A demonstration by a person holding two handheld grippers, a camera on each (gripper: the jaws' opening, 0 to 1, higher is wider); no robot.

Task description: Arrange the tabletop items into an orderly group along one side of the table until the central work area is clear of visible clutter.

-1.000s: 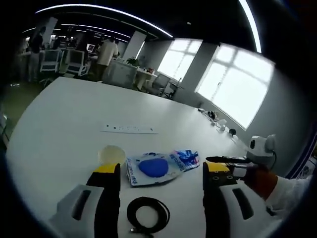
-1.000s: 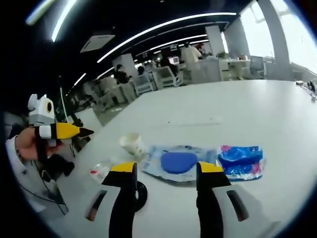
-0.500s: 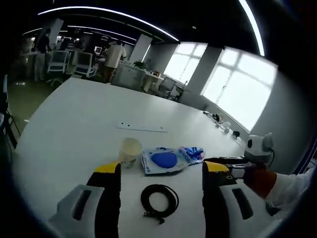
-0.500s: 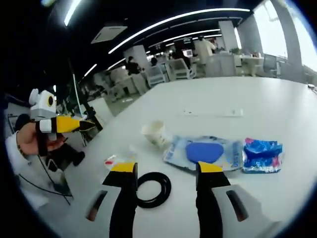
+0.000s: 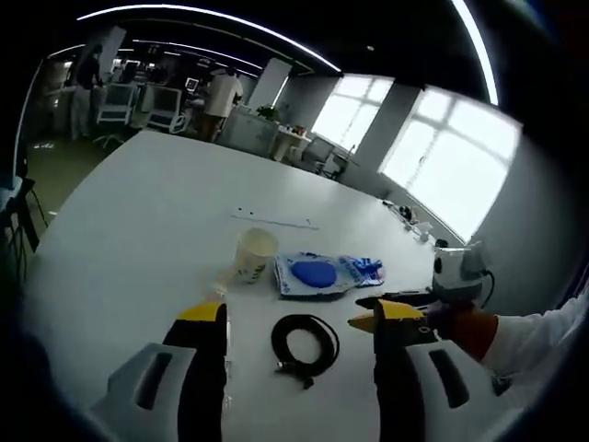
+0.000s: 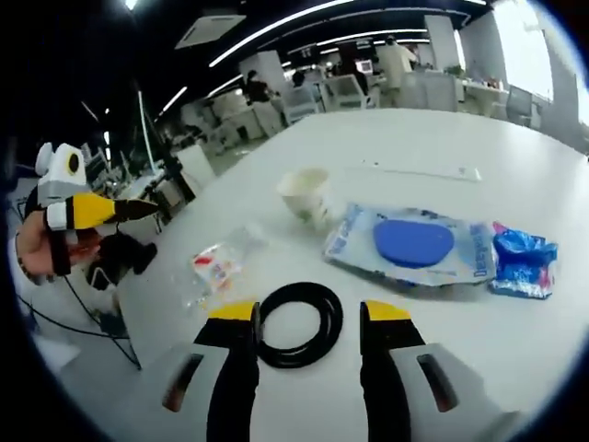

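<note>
- A wide white table stretches ahead of both my tongs, with the clutter gathered near the middle rather than along one side, so I judge the tidying has not begun.
- A flat clear packet with a blue oval inside lies beyond my right tongs and slightly to their right.
- A coil of black cable sits on the table just past the tips of my right tongs, framed between the two jaws, likely my first pick.
- A paper cup stands upright beyond the cable, close to the packet.
- A crumpled blue wrapper lies just beside the far right end of the packet.
- A small clear bag with red print lies ahead and left of my right tongs.
- My right tongs are spread wide and hold nothing.
- My left tongs are also spread wide and empty, raised above the table and aimed towards the cable.
</note>
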